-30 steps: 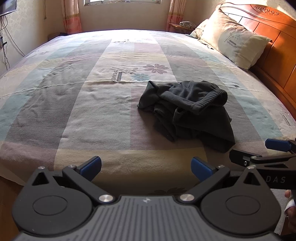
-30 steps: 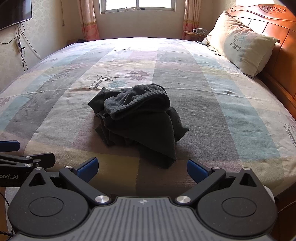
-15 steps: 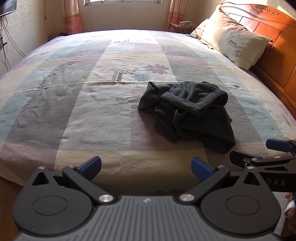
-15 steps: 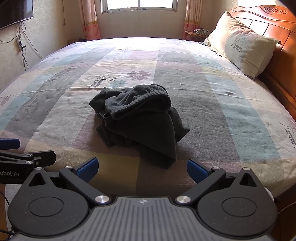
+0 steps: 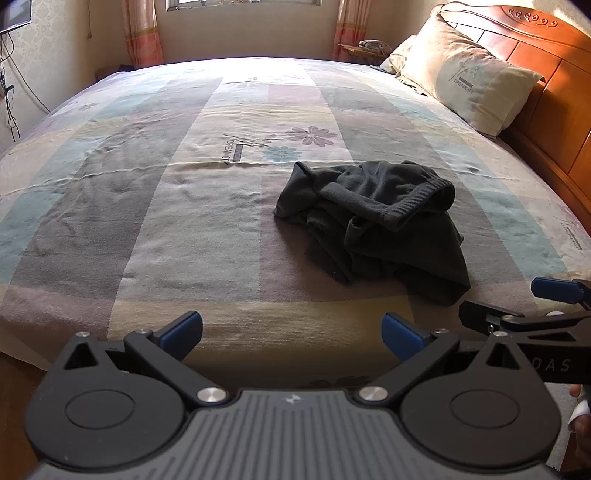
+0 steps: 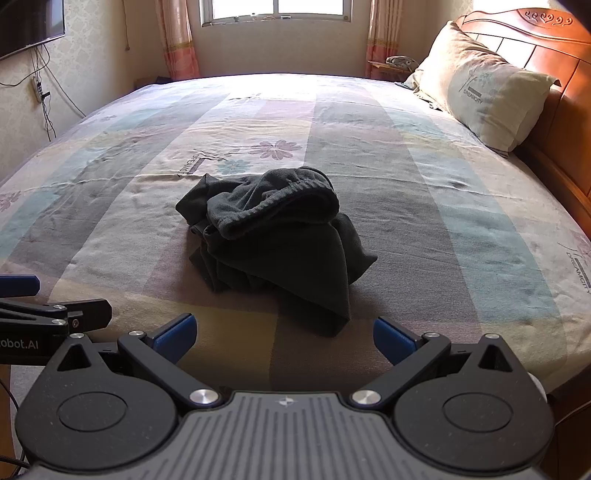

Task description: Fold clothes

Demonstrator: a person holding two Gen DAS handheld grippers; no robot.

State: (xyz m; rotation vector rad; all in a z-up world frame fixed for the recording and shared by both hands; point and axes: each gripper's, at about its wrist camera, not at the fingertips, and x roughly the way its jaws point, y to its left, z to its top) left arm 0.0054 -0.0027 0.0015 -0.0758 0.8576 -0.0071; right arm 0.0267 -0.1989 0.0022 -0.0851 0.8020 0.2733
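Note:
A dark grey garment (image 5: 373,221) lies crumpled in a heap on the striped bedspread (image 5: 147,206), its ribbed waistband on top. My left gripper (image 5: 291,330) hovers open over the bed's near edge, short of the heap and to its left. In the right wrist view the same garment (image 6: 273,236) sits straight ahead, and my right gripper (image 6: 284,334) is open, a little short of its nearest hem. Nothing is between either pair of fingers. Each gripper shows at the edge of the other's view.
A beige pillow (image 5: 461,85) leans on the wooden headboard (image 5: 546,74) at the right. Bedspread (image 6: 461,206) stretches wide around the heap. A window with curtains (image 6: 275,11) is at the back, and a wall television (image 6: 29,26) with hanging cables at the left.
Both grippers have crept slightly toward the bed, so the garment sits a touch lower in each view. The garment itself has not moved and both grippers stay open.

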